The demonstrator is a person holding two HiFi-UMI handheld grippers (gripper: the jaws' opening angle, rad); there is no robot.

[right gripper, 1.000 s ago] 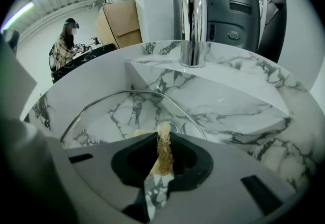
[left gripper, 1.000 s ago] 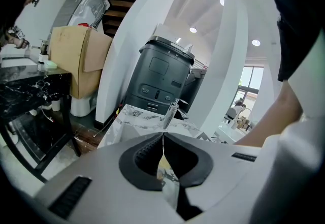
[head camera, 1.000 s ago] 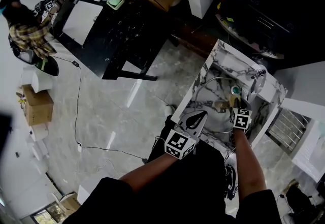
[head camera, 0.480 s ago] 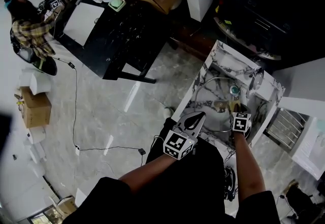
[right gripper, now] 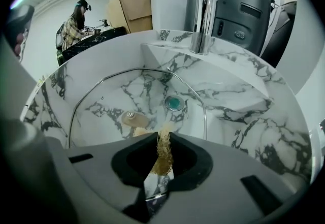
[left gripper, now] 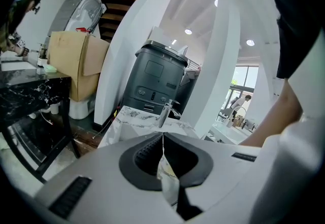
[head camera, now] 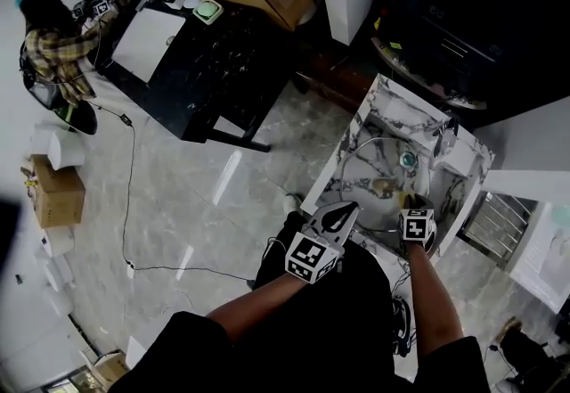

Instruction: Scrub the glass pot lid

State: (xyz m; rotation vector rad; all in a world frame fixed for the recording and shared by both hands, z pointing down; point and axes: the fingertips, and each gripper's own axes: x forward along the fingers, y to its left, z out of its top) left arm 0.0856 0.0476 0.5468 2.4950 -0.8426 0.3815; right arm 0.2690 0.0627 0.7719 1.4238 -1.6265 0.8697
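Down in the marble sink the glass pot lid lies low in the basin, its metal rim ringing most of the bowl and its knob just beside the green drain. My right gripper has its fingers pinched on a tan scrub pad. Over the last second it has drawn back from the drain side toward my edge of the lid, so the pad now sits at the near rim. I read that as the end of one pulling stroke across the glass; scrubbing is under way, and I judge the far half by the faucet needs another pass.

My left gripper has stayed at the near lip of the sink, fingers pressed together on nothing, well apart from the lid and not steadying it. The lid could skate under the pad.

Being round, the lid has no long axis. Its broad face looks up at me, roughly level with the basin floor. I cannot tell whether the dome faces up or down.
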